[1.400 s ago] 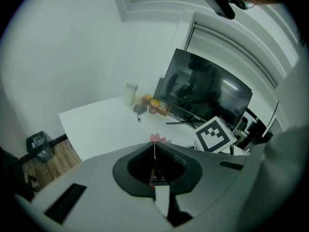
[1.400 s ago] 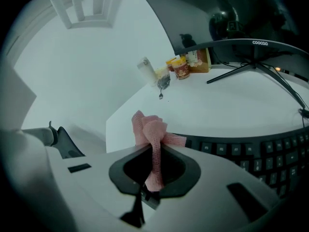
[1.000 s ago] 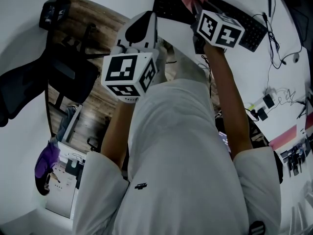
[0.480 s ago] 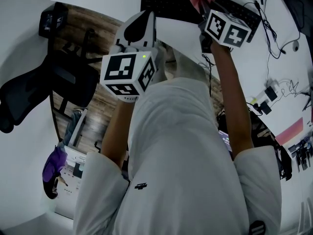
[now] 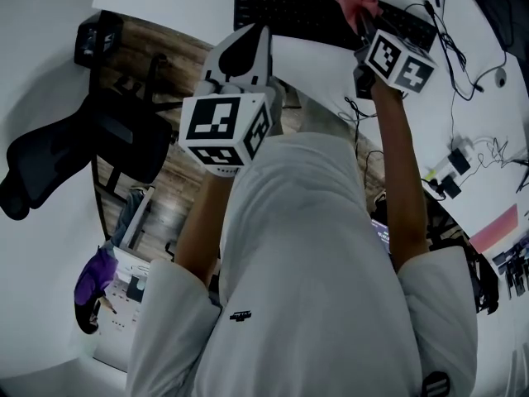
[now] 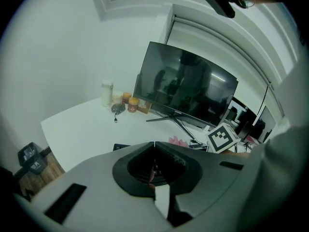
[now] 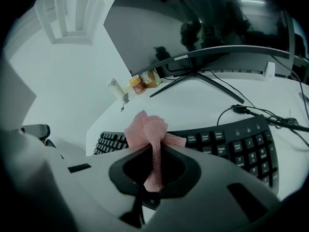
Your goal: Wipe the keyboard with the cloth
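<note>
The right gripper [image 7: 153, 148] pinches the pink cloth [image 7: 146, 128] between its jaws. The cloth is bunched beyond the tips, over the keyboard [image 7: 231, 140], probably for rubbing the keys. The left gripper [image 6: 154, 143], jaws pressed together on nothing, hangs aside over the desk [image 6: 82, 129] edge.

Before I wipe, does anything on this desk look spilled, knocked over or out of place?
Nothing stands out. The keyboard lies flat on the desk, the bottle and jars beside the monitor stand upright, and the pink cloth is bunched in the right gripper.
</note>
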Motion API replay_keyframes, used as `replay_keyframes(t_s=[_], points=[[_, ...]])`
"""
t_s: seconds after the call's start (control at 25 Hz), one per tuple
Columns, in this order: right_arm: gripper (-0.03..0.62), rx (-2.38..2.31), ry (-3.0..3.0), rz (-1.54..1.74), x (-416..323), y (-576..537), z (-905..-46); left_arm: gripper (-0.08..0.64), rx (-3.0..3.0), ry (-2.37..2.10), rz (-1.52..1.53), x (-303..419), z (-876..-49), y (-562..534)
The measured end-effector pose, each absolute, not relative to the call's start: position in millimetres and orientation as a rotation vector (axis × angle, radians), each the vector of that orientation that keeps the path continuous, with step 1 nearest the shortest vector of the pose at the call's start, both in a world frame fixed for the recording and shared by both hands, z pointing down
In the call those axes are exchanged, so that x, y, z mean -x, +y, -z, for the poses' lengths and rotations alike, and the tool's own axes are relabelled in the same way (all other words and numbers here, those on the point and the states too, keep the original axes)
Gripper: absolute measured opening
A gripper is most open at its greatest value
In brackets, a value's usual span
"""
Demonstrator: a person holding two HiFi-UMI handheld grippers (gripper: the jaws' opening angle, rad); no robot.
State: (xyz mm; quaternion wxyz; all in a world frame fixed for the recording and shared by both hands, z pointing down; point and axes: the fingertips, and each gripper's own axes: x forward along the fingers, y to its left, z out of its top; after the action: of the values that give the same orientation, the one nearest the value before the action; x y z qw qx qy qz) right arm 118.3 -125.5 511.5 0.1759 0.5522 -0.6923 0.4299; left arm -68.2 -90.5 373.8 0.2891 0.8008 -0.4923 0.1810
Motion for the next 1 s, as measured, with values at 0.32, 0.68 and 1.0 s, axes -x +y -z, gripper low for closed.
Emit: replay_keyframes(t_s=[0.32,0.68,1.0], points=[[0.029,-1.587,-1.949,-1.194,-152.5,-121.3,-511.9,0.023,-2.139,-1.314,-0.472,46.0,-376.7,-85.4],[0.029,-1.632,-1.905,-1.16,-191.5,-110.7,-512.5,0.023,-2.135,-1.307,-0.475,33.3,-378.9,-78.5],[0.029,-1.713,-1.834,-1.155,-236.4,-99.5,-513.1,0.023,-2.139,-1.309,-0.485,28.3,-379.0,-80.9]])
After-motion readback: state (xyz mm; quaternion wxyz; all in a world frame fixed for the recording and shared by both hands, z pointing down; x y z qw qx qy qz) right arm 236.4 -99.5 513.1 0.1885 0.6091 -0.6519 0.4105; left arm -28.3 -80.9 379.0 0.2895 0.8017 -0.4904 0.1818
